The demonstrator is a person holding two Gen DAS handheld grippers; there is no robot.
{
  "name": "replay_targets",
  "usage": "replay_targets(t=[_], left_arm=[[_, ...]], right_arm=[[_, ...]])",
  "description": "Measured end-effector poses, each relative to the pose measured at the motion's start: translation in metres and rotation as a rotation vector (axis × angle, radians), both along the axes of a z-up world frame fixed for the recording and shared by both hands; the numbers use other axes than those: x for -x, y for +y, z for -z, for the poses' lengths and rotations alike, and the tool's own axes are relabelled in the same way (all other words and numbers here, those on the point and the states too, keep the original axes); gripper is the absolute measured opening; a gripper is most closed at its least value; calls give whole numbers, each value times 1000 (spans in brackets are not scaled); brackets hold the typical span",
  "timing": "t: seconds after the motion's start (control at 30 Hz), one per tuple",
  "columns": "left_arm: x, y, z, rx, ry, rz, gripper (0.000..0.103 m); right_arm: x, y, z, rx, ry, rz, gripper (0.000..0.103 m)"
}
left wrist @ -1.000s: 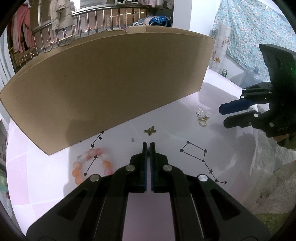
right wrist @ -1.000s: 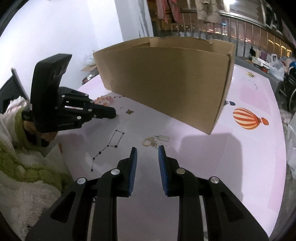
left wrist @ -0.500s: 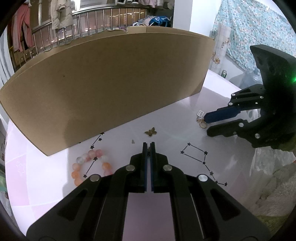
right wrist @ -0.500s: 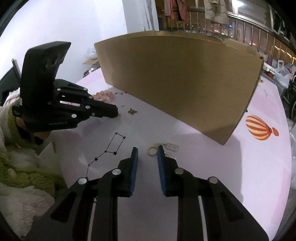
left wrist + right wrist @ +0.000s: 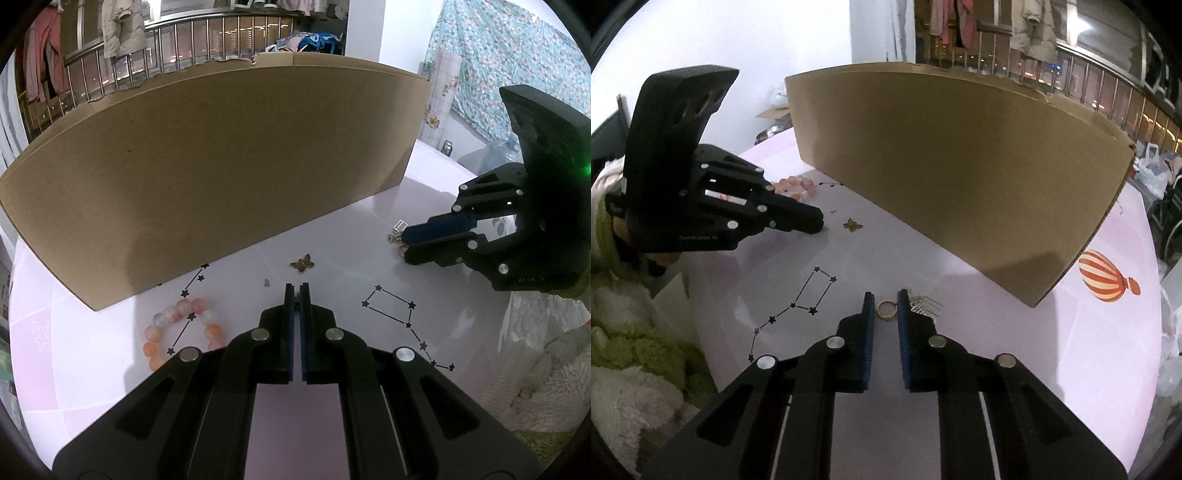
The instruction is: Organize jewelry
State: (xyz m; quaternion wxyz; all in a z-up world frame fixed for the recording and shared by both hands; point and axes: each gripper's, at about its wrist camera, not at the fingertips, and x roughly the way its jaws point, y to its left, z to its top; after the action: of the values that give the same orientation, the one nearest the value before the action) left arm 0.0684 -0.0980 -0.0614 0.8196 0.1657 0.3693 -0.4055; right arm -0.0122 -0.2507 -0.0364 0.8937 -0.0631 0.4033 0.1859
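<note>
A small gold ring lies flat on the pink table, between the tips of my right gripper. Its jaws are closing, and the blue pads stand right at the ring's sides. A silver charm lies just right of the ring. In the left wrist view the right gripper reaches in from the right over that jewelry. My left gripper is shut, tips low over the table near a gold butterfly charm. A pink and orange bead bracelet lies to its left.
A large cardboard box stands close behind all the jewelry and blocks the far side. A tiny grey bit lies by the left tips. A fluffy sleeve is at the table's near left edge. A balloon print marks the right side.
My right gripper has moved forward until its tips straddle the gold ring, and its jaws have narrowed. The left gripper has stayed where it was, shut.
</note>
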Motion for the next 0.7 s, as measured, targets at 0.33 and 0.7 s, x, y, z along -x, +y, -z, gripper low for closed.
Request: replay_targets(t=[0.33, 0.7], left_arm=[[0, 1, 0, 1, 0, 0, 2], [0, 2, 0, 1, -1, 0, 2]], right_arm=[[-1, -6, 1, -45, 7, 19, 5], [2, -10, -1, -119, 45, 10, 5]])
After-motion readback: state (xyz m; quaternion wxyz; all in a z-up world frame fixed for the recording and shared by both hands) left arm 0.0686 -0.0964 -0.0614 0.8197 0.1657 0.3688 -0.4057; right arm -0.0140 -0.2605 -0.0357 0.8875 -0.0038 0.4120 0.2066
